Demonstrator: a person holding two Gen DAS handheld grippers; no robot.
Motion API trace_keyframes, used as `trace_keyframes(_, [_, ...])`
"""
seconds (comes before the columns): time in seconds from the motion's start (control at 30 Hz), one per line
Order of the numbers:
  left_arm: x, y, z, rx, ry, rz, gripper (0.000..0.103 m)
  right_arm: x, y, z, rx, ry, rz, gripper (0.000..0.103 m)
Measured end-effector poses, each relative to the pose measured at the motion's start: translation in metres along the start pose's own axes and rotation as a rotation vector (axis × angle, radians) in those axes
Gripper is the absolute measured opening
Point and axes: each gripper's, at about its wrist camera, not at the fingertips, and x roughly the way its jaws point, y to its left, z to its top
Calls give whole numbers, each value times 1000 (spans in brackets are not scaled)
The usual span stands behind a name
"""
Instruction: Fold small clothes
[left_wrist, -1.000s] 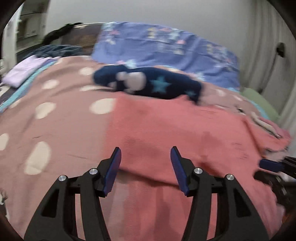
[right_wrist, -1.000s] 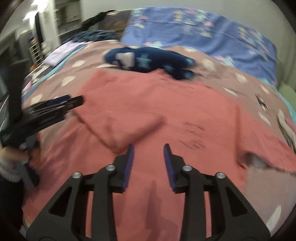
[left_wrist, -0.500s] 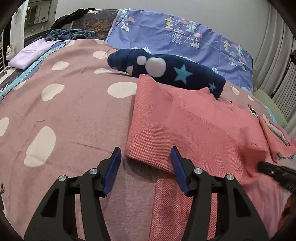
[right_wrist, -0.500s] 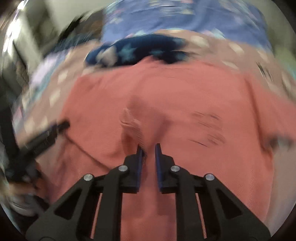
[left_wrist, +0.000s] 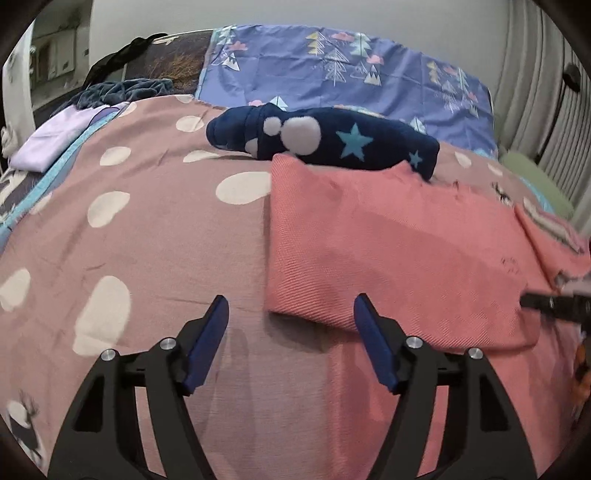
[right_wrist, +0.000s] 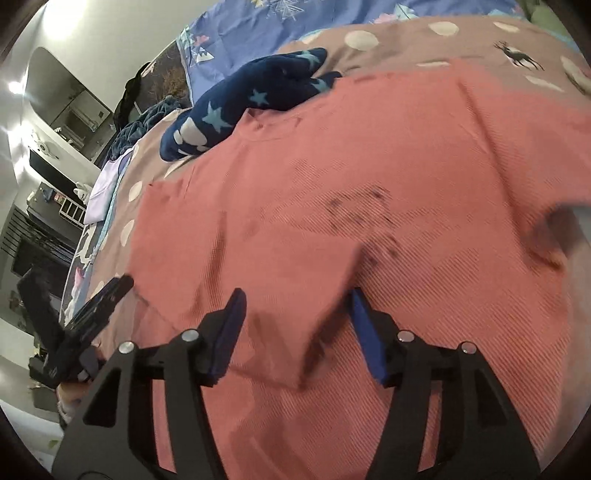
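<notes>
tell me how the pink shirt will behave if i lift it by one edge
The pink shirt will probably flop and drape: it lies flat with a soft folded flap. It looks thin and light. Its ribbed knit likely grips, not slips.

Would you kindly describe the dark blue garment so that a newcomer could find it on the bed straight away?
Start from the bed's dusty-pink spotted blanket. At its far end, just before the blue tree-print pillow, the navy garment lies bunched, touching the far edge of the coral-pink top. It alone is dark blue, with light-blue stars and white blobs.
</notes>
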Motion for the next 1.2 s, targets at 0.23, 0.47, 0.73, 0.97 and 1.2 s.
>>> trace_keyframes(0.23, [9,12,-3,-37,43,-61,74,-35,33,33,-126,-174,25,5])
trace_keyframes(0.47, [14,-6,-4,33,53,-24,74,-50,-23,81,-73,-230,-178,5])
trace_keyframes(0.73, [16,-7,-3,15,50,-5,74,-28,-70,66,47,-239,-241,26])
trace_keyframes(0.97, [18,-10,3,0,27,-25,52,-52,-32,62,-128,-289,-199,25])
trace_keyframes(1.2, [34,-23,17,27,32,-16,49,-5,-64,83,22,-156,-282,34])
